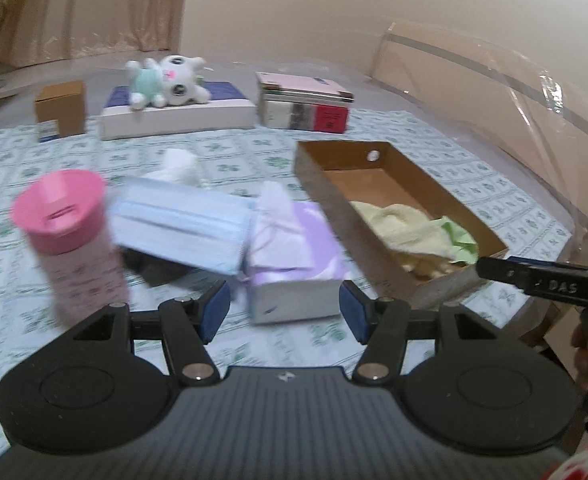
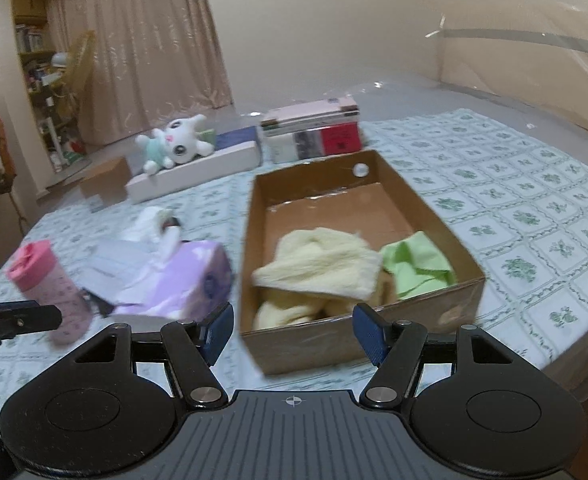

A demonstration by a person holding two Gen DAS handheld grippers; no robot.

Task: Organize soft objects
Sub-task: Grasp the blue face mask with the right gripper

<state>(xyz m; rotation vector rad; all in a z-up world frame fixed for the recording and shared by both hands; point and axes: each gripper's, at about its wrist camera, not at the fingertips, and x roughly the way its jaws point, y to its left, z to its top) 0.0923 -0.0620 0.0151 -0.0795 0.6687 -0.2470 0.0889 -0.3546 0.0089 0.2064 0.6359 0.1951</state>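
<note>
Both claws, left gripper (image 1: 285,307) & right gripper (image 2: 293,330), hang spread wide w/ nothing between them. Yellow towel (image 2: 318,266) & green cloth (image 2: 416,262) lie in cardboard box (image 2: 450,236) near bed's (image 2: 534,216) right edge; tissue box (image 1: 294,256) just beside it.

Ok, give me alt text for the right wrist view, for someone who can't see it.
An open, empty right hand-held gripper points at a cardboard box on a floral cloth, the box holding a cream towel and a green cloth. To the left sit a purple tissue box and a pink bottle; a plush toy lies behind.
</note>
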